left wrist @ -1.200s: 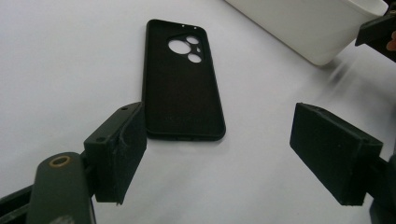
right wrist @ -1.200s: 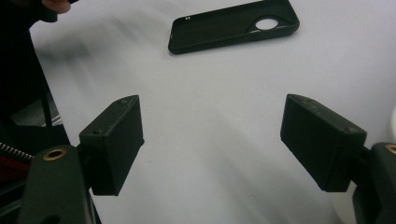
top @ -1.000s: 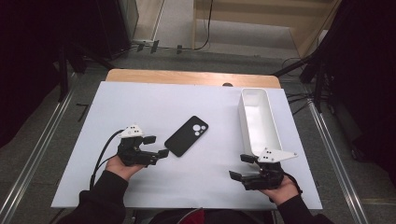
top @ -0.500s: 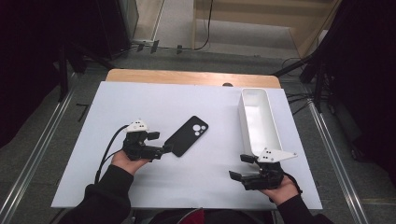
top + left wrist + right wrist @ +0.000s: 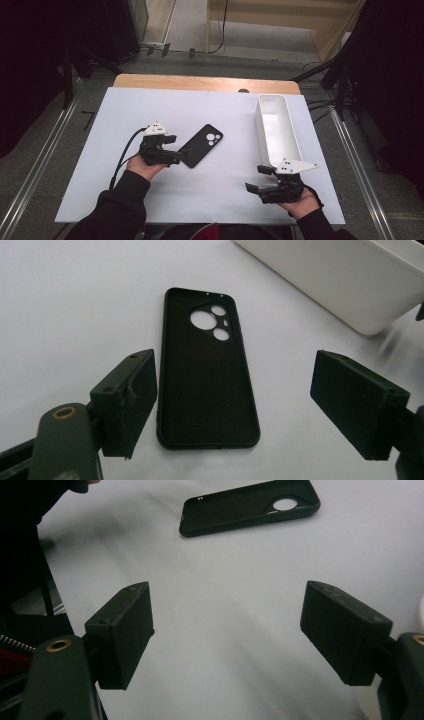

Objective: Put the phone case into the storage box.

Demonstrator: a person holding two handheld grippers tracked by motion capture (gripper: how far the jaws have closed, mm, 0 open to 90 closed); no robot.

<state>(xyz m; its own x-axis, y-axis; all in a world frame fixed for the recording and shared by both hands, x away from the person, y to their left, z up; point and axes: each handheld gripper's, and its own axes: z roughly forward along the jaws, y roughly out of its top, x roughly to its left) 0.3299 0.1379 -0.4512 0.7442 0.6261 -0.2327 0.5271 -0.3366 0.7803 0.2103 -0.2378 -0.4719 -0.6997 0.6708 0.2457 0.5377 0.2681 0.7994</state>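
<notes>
The black phone case (image 5: pixel 207 370) lies flat on the white counter (image 5: pixel 100 165), its near end between the wide-open jaws of the left hand-held gripper (image 5: pixel 250 405), seemingly untouched. The right hand-held gripper (image 5: pixel 261 178), open and empty, is well apart.

— Where is there open room on the bench (image 5: pixel 100 165)?

— The whole far-left stretch and the middle between the two grippers lie bare. The left gripper (image 5: pixel 172 156), jaws spread, sits right at the near end of the black phone case (image 5: pixel 201 145), which lies flat and low.

— And on the right?

— The long white tray (image 5: pixel 290 145) stands along the right edge, its walls raised. The right gripper (image 5: pixel 257 180), jaws wide apart, hangs just beside the tray's near end, well apart from the case, over bare surface
</notes>
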